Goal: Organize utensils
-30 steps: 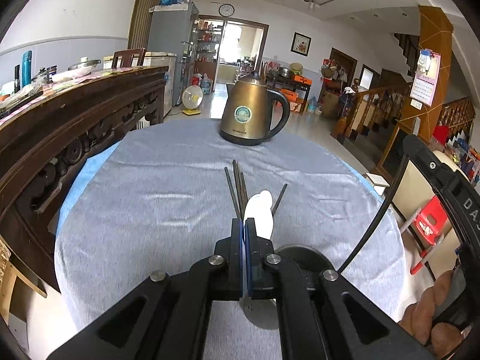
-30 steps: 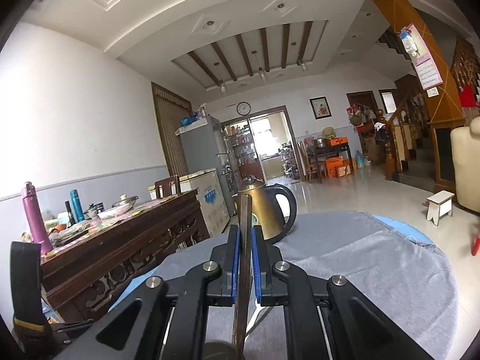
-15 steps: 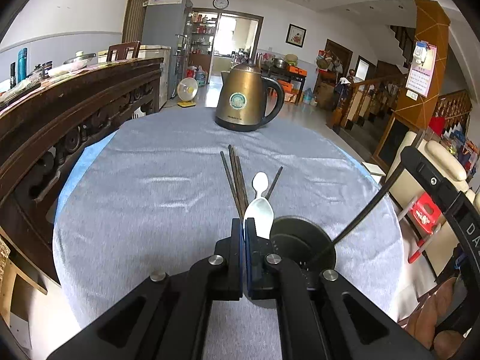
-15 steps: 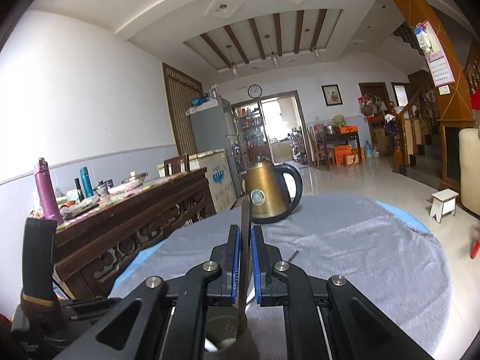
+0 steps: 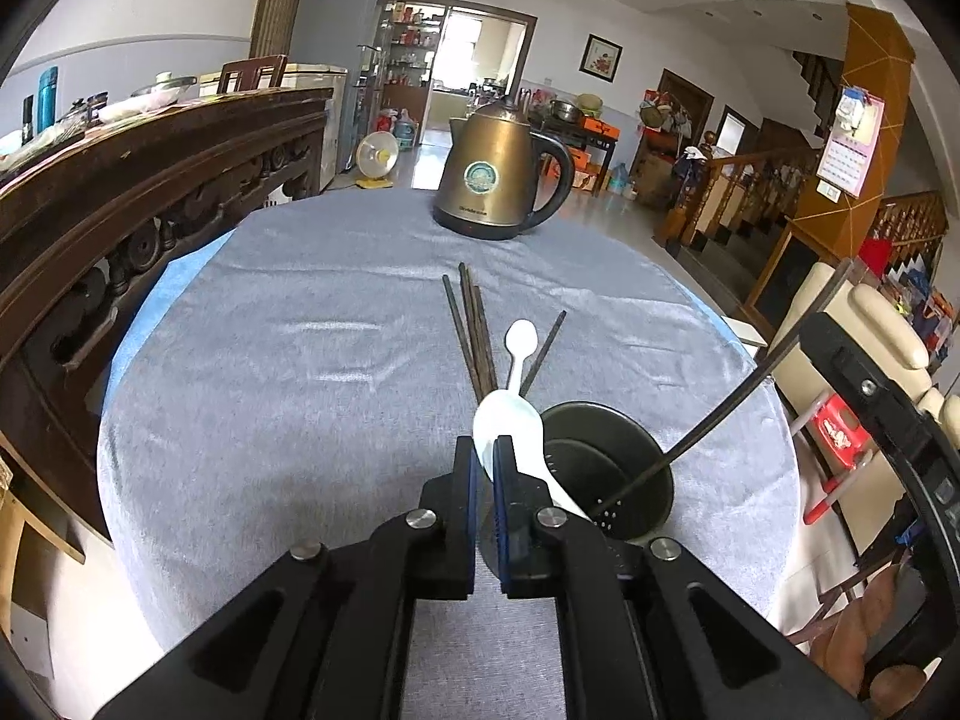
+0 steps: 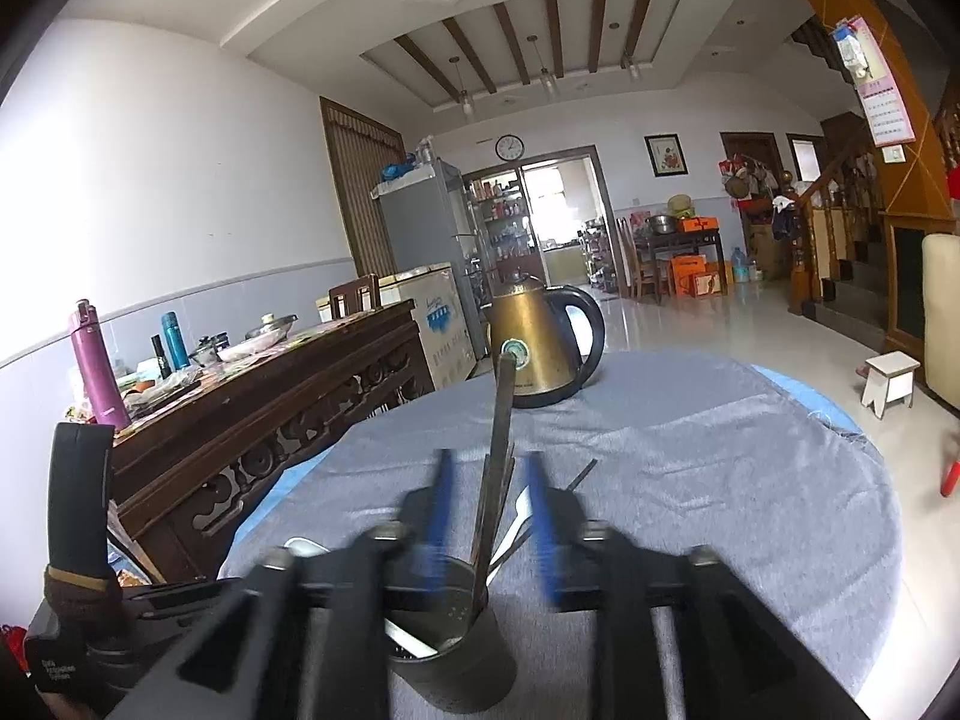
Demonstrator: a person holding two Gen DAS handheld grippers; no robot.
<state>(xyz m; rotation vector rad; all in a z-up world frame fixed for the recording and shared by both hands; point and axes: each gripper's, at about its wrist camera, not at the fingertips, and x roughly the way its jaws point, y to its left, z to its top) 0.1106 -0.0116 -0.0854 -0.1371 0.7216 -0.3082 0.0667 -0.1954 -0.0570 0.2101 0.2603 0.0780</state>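
On the round table (image 5: 288, 360) with its grey cloth, a dark utensil cup (image 5: 606, 468) stands near the front edge, with a bronze kettle (image 5: 498, 180) well behind it. The right gripper (image 6: 489, 516) hangs over the cup; its jaws have just been opening, and they stand apart either side of a dark chopstick (image 6: 495, 468) whose lower end already sits inside the cup. The pads no longer press on it. To do this release well, I judge the hand should draw straight back and up, keeping clear of the leaning stick so it is not dragged out again.

The left gripper (image 5: 487, 456) is all but closed on the bowl of a white spoon (image 5: 510, 426), held just beside the cup's rim. Its handle seems to run down into the cup, though the jaws hide part of it.

Beyond the cup, three loose chopsticks (image 5: 471, 330), a fourth chopstick (image 5: 543, 351) and a smaller white spoon (image 5: 519, 348) lie on the cloth, not yet collected.
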